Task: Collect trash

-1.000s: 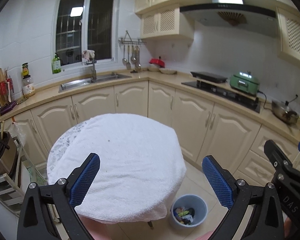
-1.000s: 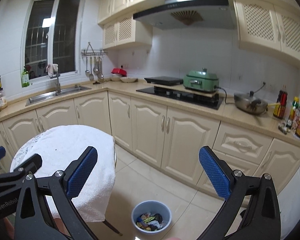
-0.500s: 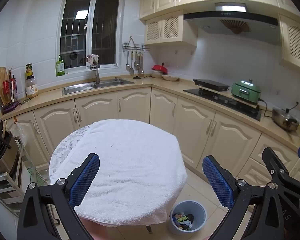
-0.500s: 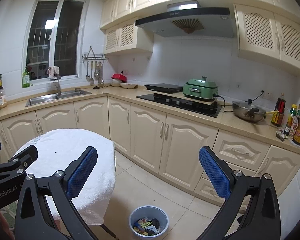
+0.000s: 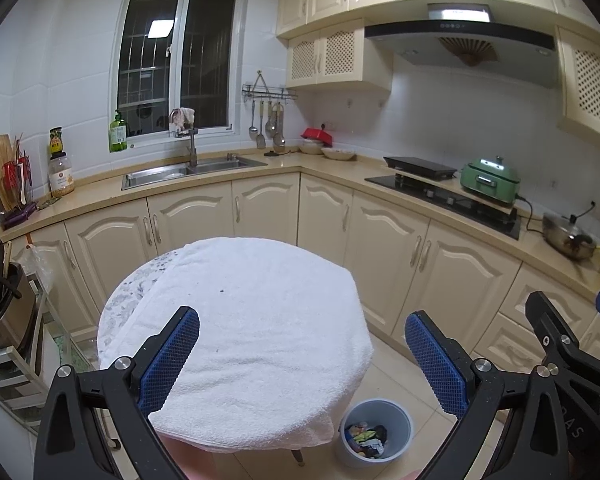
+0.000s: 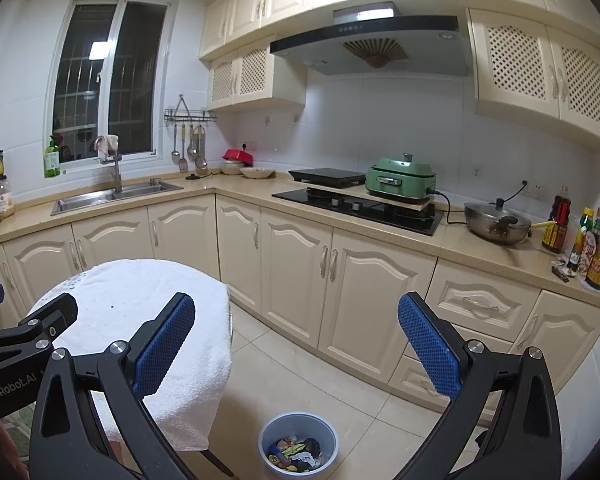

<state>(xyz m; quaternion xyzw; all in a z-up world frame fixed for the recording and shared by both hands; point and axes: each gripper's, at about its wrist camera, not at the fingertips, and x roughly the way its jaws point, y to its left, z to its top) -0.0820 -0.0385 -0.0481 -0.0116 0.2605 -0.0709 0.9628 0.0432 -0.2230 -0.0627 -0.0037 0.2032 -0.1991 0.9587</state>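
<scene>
Below, round blue bin (image 6: 299, 444) of crumpled wrappers (image 6: 296, 453).

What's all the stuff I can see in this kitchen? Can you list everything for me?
towel: one, white, draped over the small round table.
table: one, pale patterned top, in front of the cabinets.
trash bin: one, blue-grey, on the floor beside the table, holding colourful wrappers.
sink: one, steel, under the window.
soap bottle: one, green, on the window sill.
cooker: one, green, on a board over the stove.
stove: one, black, set in the counter.
pan: one, steel, right of the stove.
sauce bottles: several, dark and yellow, far right of the counter.
left gripper: one, black with blue pads, open, empty.
right gripper: one, same, open, empty.
</scene>
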